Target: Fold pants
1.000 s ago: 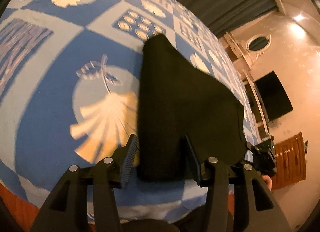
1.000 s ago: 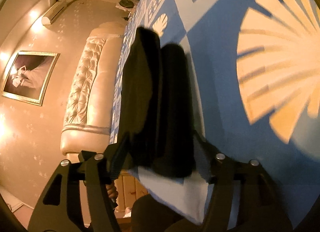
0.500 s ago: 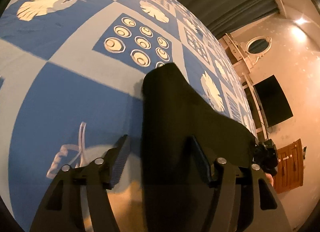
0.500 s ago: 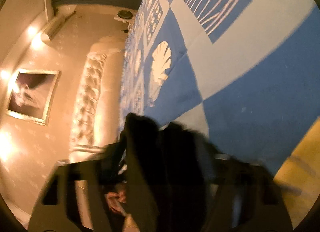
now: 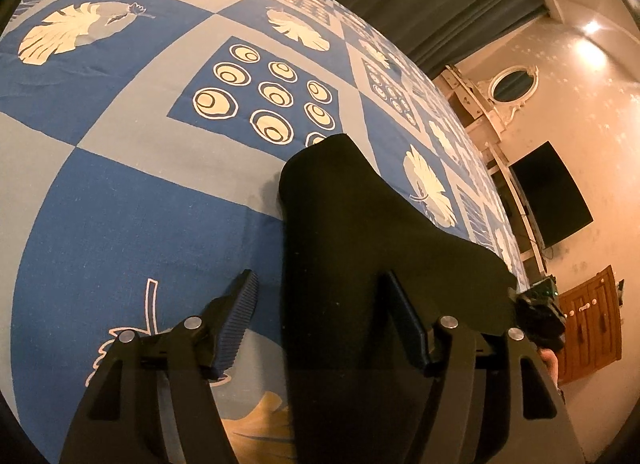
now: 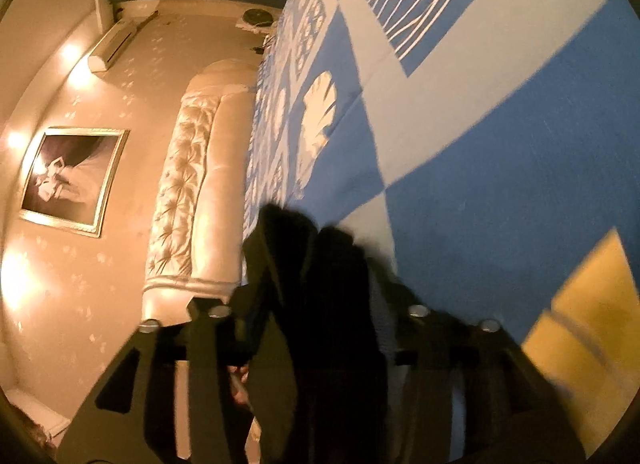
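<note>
Pants (image 5: pixel 372 248), folded dark on the bedspread (image 5: pixel 132 204), sit loose between the left gripper (image 5: pixel 320 324)'s just-widened jaws, the right gripper (image 6: pixel 320 328)'s blurred grip unclear; withdrawing probably comes next.

Left gripper (image 5: pixel 318 318) jaws apart.

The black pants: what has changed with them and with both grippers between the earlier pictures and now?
Both grippers slid forward across the blue bedspread. The left gripper has opened; its left pad stands clear of the black pants. The right gripper has been opening too, cloth between its jaws. The pants stay folded on the bed.
</note>
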